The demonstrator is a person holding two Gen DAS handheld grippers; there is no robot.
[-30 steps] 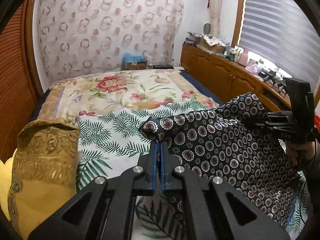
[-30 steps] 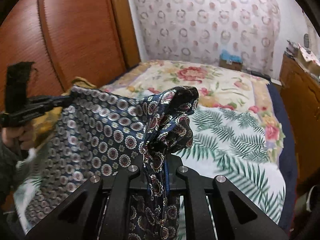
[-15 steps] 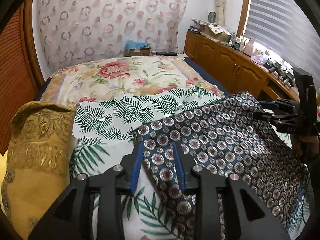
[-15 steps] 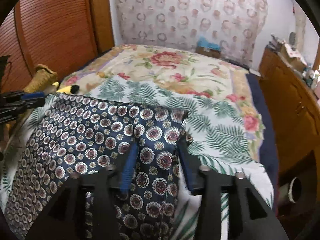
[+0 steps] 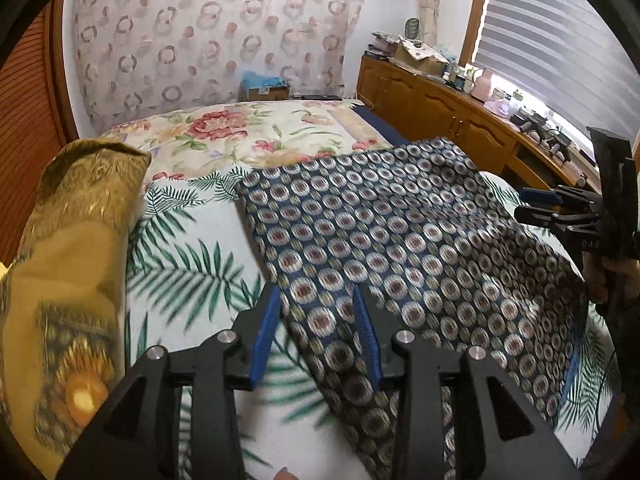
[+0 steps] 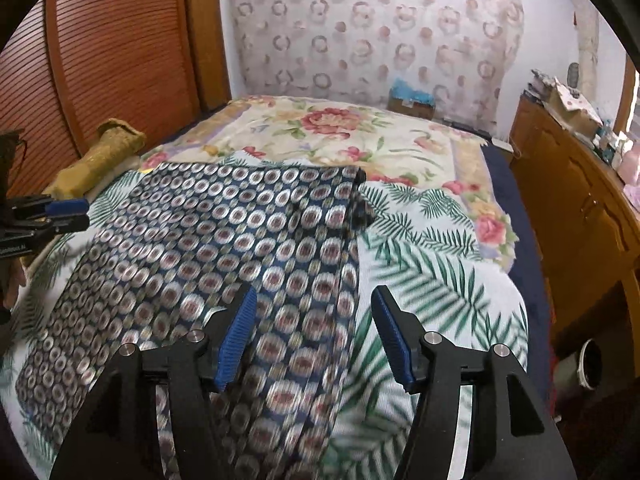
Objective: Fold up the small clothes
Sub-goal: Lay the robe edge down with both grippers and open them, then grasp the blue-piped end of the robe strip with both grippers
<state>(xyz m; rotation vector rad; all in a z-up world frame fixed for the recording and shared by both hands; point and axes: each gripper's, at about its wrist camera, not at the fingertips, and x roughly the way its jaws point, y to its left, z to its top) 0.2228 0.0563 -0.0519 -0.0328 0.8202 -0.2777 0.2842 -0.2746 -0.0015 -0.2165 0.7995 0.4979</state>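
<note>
A dark blue garment with round medallion print (image 5: 392, 232) (image 6: 224, 240) lies spread flat on the palm-leaf sheet of the bed (image 5: 188, 264) (image 6: 432, 272). My left gripper (image 5: 316, 312) hovers over the garment's near left edge, its jaws opening, and the blue pads press on nothing. My right gripper (image 6: 312, 316) is over the garment's near right edge, jaws also opening, with cloth lying loose beneath them. Each gripper shows in the other's view: the right gripper (image 5: 532, 204) at the right edge, the left gripper (image 6: 68, 212) at the left edge.
A gold patterned cushion (image 5: 68, 264) (image 6: 100, 152) lies at the bed's left side by a slatted wooden door (image 6: 100, 60). A wooden sideboard (image 5: 448, 120) (image 6: 580, 200) with clutter runs along the right. A floral blanket (image 5: 240, 136) covers the far bed.
Both grippers were shut on the raised garment's corners; they lowered it, let go and opened. The garment now lies flat on the bed, and both grippers have drawn back toward its near edge.
</note>
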